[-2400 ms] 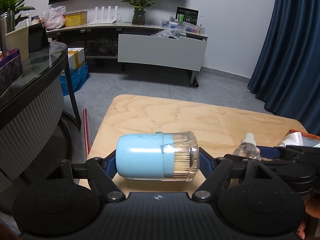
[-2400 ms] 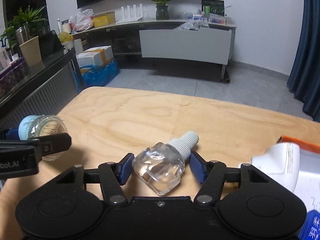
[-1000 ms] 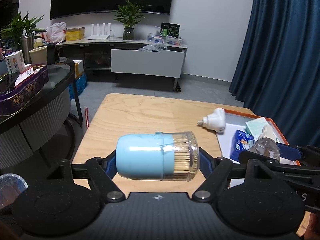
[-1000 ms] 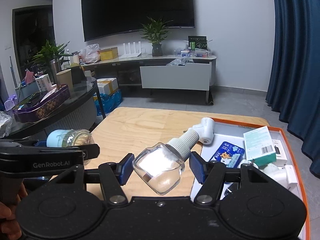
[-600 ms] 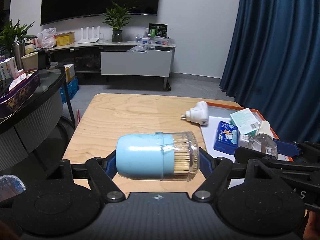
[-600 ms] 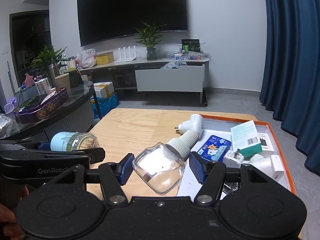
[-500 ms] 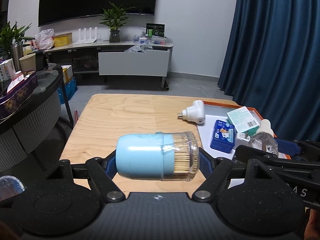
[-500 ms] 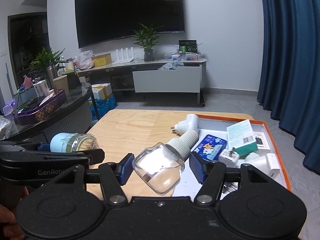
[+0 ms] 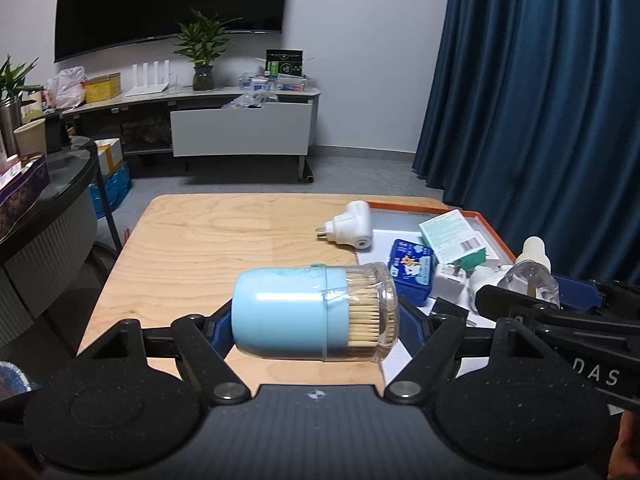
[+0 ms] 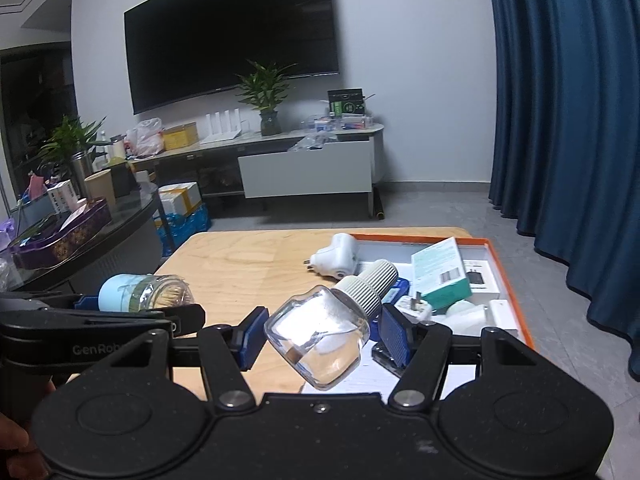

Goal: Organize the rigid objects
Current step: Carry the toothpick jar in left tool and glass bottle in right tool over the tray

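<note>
The left gripper (image 9: 316, 316) has its fingers clenched on a toothpick jar (image 9: 314, 314) with a light blue cap. The jar lies sideways between the blue pads, and it is lifted above the near edge of the wooden counter (image 9: 208, 240). The right gripper (image 10: 320, 336) has its fingers clenched on a small clear glass bottle (image 10: 320, 340) with a white ribbed cap. The bottle is tilted, with the cap pointing up and away to the right.

On the right part of the counter lies an orange-rimmed tray (image 10: 508, 276) with a white floor. Inside the tray are a teal and white carton (image 10: 440, 272), a blue tin (image 9: 412, 268), a white plug (image 10: 416, 306) and other small white items. A white plug-in device (image 9: 352, 226) lies across the left rim of the tray, partly on the wood.

Beyond the counter the floor is grey. Against the white back wall stands a long low TV cabinet (image 10: 304, 172) with a potted plant (image 10: 266, 96) and boxes on top, and a large dark television (image 10: 232, 36) hangs above it. Dark blue curtains (image 10: 560, 100) hang to the right of the counter. To the left of the counter is a round glass-topped table (image 10: 100, 232) carrying a purple box.
</note>
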Demonstrator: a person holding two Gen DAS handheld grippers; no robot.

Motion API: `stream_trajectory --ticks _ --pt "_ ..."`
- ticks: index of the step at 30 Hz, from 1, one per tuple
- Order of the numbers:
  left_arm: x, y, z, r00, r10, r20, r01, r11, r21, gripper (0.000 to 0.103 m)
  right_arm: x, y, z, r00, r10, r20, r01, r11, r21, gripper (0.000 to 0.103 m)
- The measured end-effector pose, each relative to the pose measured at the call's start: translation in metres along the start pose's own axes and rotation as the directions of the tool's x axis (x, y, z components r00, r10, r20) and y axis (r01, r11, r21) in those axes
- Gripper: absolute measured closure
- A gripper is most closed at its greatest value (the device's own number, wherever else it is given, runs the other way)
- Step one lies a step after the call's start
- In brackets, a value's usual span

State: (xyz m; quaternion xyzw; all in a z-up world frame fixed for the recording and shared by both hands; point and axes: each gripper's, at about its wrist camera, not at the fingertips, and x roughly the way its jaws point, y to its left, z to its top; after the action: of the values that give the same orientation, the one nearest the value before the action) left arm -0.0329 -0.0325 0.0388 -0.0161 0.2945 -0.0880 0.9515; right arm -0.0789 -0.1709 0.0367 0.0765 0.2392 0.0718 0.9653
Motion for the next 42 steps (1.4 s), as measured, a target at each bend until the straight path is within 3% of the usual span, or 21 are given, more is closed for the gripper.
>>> stream_trajectory --ticks 42 --pt "0.033 -0.057 0.018 0.990 -0.135 -0.048 0.138 0.988 0.067 0.024 -0.004 -0.062 0.010 0.992 -0.123 -0.001 0.123 0.988 0.090 0.030"
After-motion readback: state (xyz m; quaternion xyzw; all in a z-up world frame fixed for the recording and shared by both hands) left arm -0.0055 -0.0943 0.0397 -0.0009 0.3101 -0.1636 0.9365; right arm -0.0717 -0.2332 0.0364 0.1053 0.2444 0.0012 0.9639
